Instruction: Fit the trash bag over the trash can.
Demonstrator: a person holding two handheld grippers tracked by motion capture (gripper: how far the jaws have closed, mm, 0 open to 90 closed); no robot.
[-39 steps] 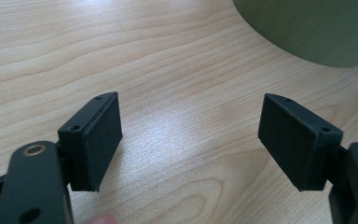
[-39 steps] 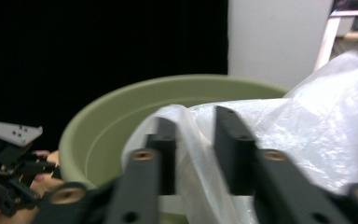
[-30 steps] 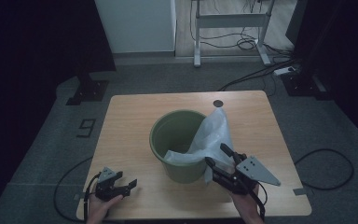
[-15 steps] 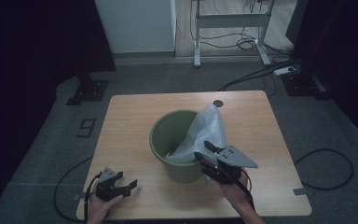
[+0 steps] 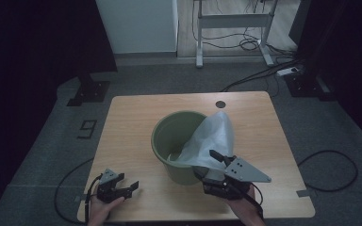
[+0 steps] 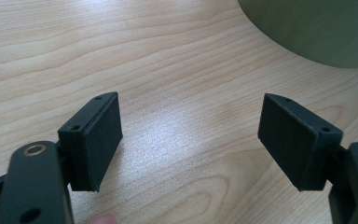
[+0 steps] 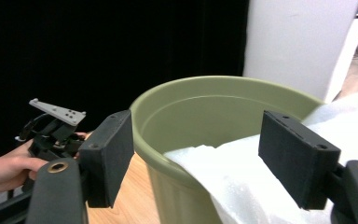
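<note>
The right hand-held gripper [image 7: 196, 158], jaws just opened wide, faces the white bag [image 7: 261, 182] draped over the green bucket [image 7: 205, 112].

free: bare table [image 5: 132, 136] left of bucket [image 5: 172, 141] | obstacle: bag [image 5: 212, 141] draped over its right rim

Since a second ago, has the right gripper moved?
Yes. In the high view the right gripper has shifted left along the table's near edge, toward the bin, its jaws just opening off the bag.
</note>
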